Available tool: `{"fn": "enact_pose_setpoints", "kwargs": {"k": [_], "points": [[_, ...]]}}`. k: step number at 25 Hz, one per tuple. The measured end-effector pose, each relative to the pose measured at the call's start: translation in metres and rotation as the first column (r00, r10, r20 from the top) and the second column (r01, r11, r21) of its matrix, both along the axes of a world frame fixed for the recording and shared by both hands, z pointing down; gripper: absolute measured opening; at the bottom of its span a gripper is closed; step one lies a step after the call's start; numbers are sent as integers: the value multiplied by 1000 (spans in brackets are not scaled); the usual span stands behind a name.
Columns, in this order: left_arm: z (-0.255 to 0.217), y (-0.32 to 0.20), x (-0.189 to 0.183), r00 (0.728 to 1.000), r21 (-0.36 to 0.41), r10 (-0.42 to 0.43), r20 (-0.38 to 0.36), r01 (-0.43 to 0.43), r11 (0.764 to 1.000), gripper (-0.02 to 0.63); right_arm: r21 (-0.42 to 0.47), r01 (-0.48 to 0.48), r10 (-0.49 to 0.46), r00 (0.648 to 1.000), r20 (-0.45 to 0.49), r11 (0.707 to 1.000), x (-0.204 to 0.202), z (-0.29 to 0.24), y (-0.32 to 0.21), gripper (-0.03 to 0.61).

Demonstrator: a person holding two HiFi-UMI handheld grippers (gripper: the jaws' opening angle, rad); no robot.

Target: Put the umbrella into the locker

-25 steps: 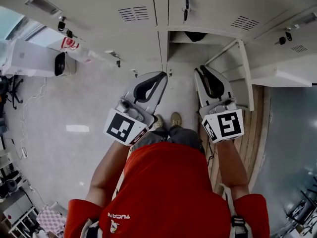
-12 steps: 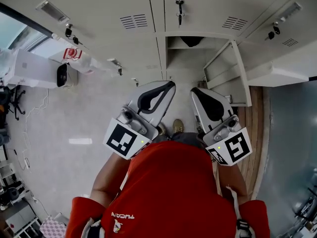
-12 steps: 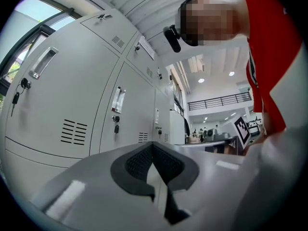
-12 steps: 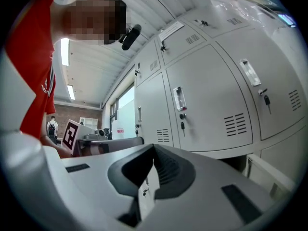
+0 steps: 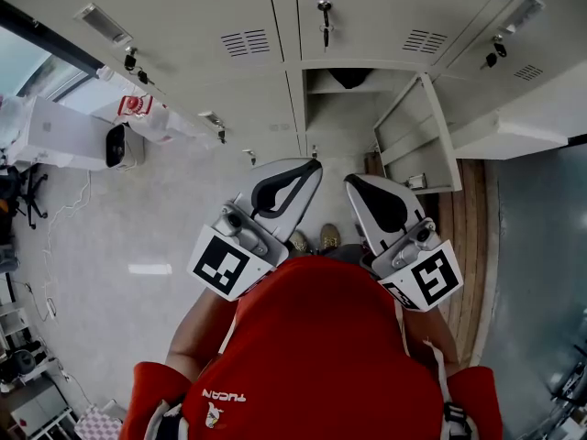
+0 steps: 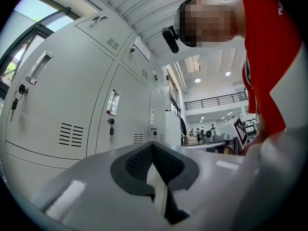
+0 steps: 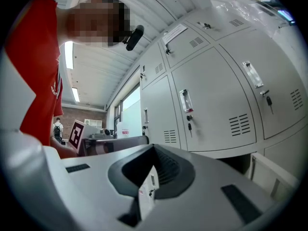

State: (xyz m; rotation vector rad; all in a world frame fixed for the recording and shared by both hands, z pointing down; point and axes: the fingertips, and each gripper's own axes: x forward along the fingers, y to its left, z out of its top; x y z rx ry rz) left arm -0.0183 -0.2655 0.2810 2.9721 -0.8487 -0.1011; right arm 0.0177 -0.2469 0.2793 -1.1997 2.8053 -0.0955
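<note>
An open grey locker (image 5: 332, 122) stands straight ahead, its door (image 5: 415, 137) swung out to the right. On its upper shelf lies a dark thing (image 5: 350, 77), seemingly the folded umbrella; most of it is hidden. My left gripper (image 5: 312, 165) and right gripper (image 5: 351, 181) hang side by side in front of my red shirt, well short of the locker. Both are shut with nothing between the jaws. The left gripper view shows its closed jaws (image 6: 153, 146) against shut locker doors. The right gripper view shows its closed jaws (image 7: 155, 148), with the open locker (image 7: 243, 162) low at right.
Shut lockers (image 5: 183, 44) fill the wall on both sides, one with keys (image 5: 323, 12) hanging above the open one. A white box (image 5: 60, 126) sits at far left. A wooden strip of floor (image 5: 468, 236) runs along the right. My shoes (image 5: 316, 239) show below the grippers.
Both grippers have drawn back from the open locker toward my chest and risen a little. The right one has come away from the locker door.
</note>
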Motion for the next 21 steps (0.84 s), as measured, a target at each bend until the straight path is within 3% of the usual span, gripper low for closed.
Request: {"fn": "enact_pose_setpoints", "kwargs": {"k": [11, 21], "points": [[-11, 4, 1, 999, 68, 1, -46, 2, 998, 5, 18, 24, -24, 1000, -17, 1000, -4, -3, 4, 2], [-3, 9, 0, 1000, 15, -3, -24, 3, 1000, 5, 8, 32, -32, 999, -26, 999, -6, 0, 8, 2]]}}
